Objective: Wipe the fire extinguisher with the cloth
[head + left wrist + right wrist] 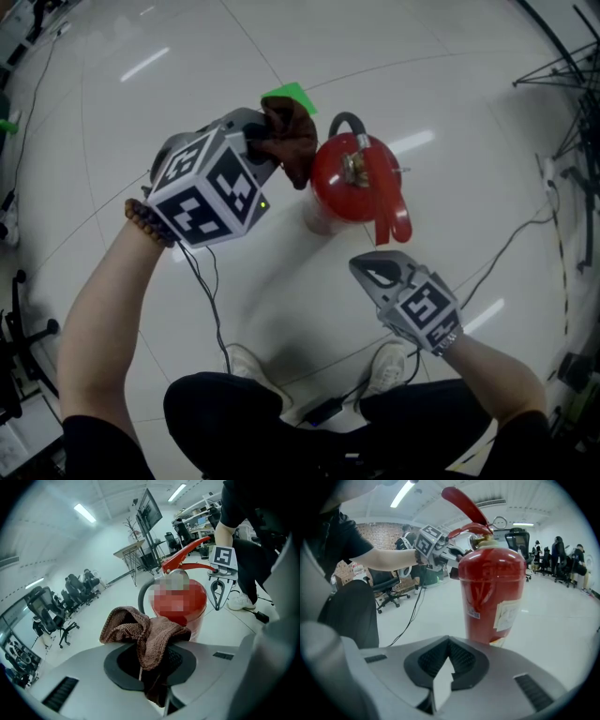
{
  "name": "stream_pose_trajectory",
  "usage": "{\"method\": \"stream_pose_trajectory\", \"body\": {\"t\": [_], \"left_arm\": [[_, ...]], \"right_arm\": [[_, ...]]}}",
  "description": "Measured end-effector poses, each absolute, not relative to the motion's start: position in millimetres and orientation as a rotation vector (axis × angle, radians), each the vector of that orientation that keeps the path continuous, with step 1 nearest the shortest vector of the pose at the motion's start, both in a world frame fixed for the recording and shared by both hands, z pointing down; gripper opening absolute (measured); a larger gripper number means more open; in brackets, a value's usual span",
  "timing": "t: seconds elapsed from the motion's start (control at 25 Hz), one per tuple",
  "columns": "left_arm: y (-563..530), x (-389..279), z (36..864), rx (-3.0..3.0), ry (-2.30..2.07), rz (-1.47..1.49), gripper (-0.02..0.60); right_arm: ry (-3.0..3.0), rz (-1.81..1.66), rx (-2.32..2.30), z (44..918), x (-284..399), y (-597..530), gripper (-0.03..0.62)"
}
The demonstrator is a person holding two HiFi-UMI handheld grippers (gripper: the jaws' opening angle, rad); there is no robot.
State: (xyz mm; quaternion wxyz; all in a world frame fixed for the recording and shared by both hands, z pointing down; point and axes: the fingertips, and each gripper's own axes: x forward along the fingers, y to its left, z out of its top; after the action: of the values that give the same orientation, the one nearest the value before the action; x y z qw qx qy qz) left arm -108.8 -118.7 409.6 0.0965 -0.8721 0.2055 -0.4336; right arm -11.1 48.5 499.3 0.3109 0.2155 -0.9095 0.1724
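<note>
A person is standing over a glossy white floor [422, 56], holding a claw in each hand; the left claw [261, 142] is pinching a brown knitted cloth [289, 136], its jaws pressing on the middle of the fabric while loose folds are bunching above them and a dark end is hanging below; in the left gripper view the cloth [140, 630] is spilling over both pads, covering the gap between them; just beyond this claw's tips, and apart from the cloth, a red fire extinguisher [347, 183] is standing upright on the floor; its red lever [386, 211] is pointing away from the left claw and towards the right one, and a black hose [345, 122] is curving off its top on the far side; the right claw [370, 271] is hovering near the extinguisher's other side without touching it, its jaws pressed together with nothing between them; in the right gripper view the cylinder [492, 592] is rising straight ahead of the tips, showing a pale label [506, 616] low on its body; a bead bracelet [148, 223] is circling the wrist behind the left claw; a green patch [291, 94] is lying on the floor beyond the cloth; the person's white shoes [386, 361] are showing behind the right claw.
</note>
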Motion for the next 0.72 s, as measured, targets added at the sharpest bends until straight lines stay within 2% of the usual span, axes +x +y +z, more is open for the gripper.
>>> {"method": "stream_pose_trajectory", "body": {"t": [0.72], "left_arm": [[-135.9,-71.8,444.7,-2.717,0.496,-1.269,0.048]], "right_arm": [[-2.382,0.512,0.577,505.9,-2.2,46.1,0.023]]}}
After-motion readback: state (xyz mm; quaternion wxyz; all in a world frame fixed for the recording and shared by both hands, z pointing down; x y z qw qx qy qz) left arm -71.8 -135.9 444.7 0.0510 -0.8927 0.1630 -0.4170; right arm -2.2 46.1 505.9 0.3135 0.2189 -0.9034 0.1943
